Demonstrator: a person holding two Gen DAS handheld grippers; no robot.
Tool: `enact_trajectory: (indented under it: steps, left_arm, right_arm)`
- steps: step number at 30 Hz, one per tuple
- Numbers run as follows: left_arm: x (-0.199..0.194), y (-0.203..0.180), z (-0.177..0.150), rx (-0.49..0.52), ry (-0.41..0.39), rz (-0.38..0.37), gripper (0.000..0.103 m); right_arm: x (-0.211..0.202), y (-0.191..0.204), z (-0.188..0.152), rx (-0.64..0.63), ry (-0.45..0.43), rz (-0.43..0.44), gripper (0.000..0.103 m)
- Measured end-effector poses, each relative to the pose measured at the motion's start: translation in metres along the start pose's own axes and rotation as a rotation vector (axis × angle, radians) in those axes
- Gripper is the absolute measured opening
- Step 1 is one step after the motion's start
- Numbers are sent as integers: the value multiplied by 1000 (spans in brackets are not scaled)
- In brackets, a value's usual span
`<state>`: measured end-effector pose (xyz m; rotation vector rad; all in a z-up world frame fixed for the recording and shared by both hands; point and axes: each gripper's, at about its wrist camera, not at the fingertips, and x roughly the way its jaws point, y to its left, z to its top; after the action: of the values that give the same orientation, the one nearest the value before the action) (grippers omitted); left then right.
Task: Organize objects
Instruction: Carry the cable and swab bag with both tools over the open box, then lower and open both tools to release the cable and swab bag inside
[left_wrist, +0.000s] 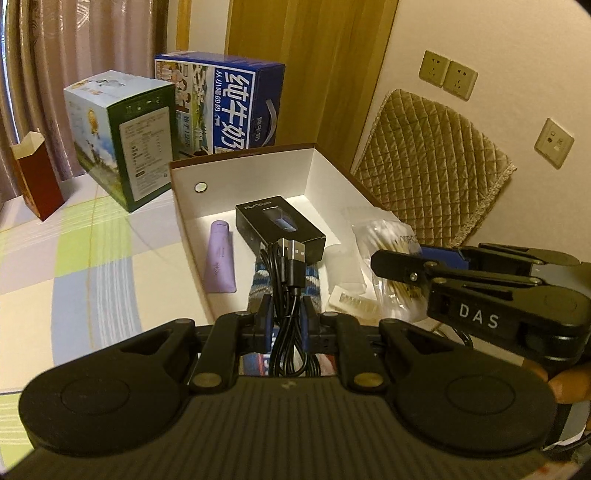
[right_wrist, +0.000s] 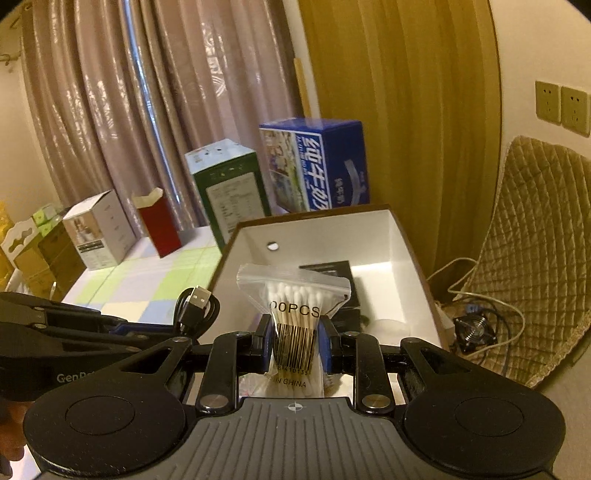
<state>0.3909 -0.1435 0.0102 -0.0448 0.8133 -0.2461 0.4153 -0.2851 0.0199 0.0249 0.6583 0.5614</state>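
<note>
My left gripper (left_wrist: 288, 314) is shut on a coiled black USB cable (left_wrist: 290, 288), held above the near end of an open white box (left_wrist: 251, 173). In the box lie a small black carton (left_wrist: 280, 225), a purple tube (left_wrist: 221, 258) and a blue-and-white striped sock (left_wrist: 258, 291). My right gripper (right_wrist: 295, 343) is shut on a clear zip bag of cotton swabs (right_wrist: 295, 314), also in front of the white box (right_wrist: 332, 236). The two grippers hang side by side. The right gripper (left_wrist: 391, 260) shows at the right of the left wrist view, and the left gripper (right_wrist: 147, 328) with its cable (right_wrist: 195, 306) at the left of the right wrist view.
Behind the white box stand a blue milk carton (left_wrist: 229, 107), a green carton (left_wrist: 125, 140) and a red open box (left_wrist: 37, 177) on a checked tablecloth (left_wrist: 92, 258). A quilted cushion (left_wrist: 436, 162) leans on the wall at the right. A small fan (right_wrist: 476, 332) and cords lie below it.
</note>
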Motion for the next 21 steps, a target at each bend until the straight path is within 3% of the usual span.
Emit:
enact_trajectory:
  steps: [21]
  left_arm:
    - [76, 3, 21, -37, 101, 80, 11]
  right_arm:
    - [59, -39, 5, 79, 103, 46, 22]
